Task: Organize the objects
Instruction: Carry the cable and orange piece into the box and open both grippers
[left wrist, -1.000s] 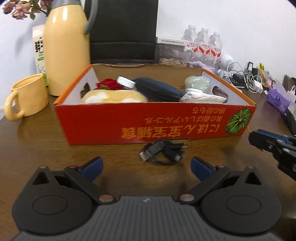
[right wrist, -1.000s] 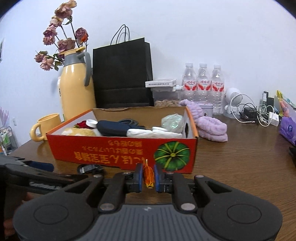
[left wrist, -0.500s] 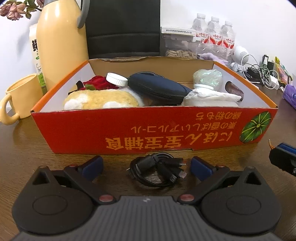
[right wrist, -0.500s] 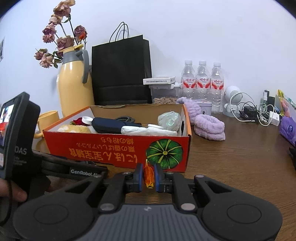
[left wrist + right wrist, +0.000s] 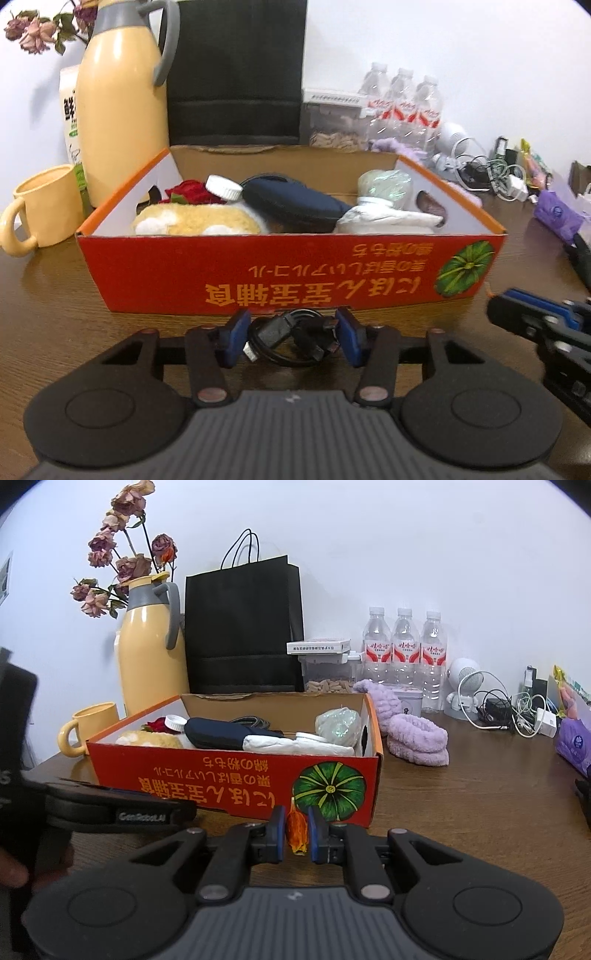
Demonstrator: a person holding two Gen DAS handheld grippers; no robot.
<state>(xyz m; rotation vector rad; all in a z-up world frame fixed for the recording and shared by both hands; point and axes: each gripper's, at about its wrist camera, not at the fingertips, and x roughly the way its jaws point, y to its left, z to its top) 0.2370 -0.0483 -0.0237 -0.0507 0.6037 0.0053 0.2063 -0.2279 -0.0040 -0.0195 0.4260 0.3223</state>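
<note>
A coiled black cable [image 5: 275,334] lies on the wooden table just in front of the red cardboard box [image 5: 159,273]. My left gripper [image 5: 291,339] straddles it, jaws closing, and the blue pads [image 5: 236,338] touch both sides of the coil. My right gripper [image 5: 297,830] is shut on a small dried orange piece [image 5: 296,827], near the box's [image 5: 229,775] pumpkin-print corner. The box holds a plush toy, a dark pouch, a white-capped bottle and wrapped items. The right gripper [image 5: 493,308] shows at the right edge of the left wrist view. The left gripper [image 5: 188,809] reaches in from the left of the right wrist view.
Behind the box stand a yellow jug [image 5: 149,657] with dried roses, a yellow mug [image 5: 44,206], a black paper bag [image 5: 243,627] and three water bottles [image 5: 404,653]. Purple fluffy bands [image 5: 413,738] and tangled chargers [image 5: 517,716] lie to the right.
My left gripper moved forward over the cable and its jaws came in from wide apart to the coil's sides. The right gripper stayed still, shut on the orange piece.
</note>
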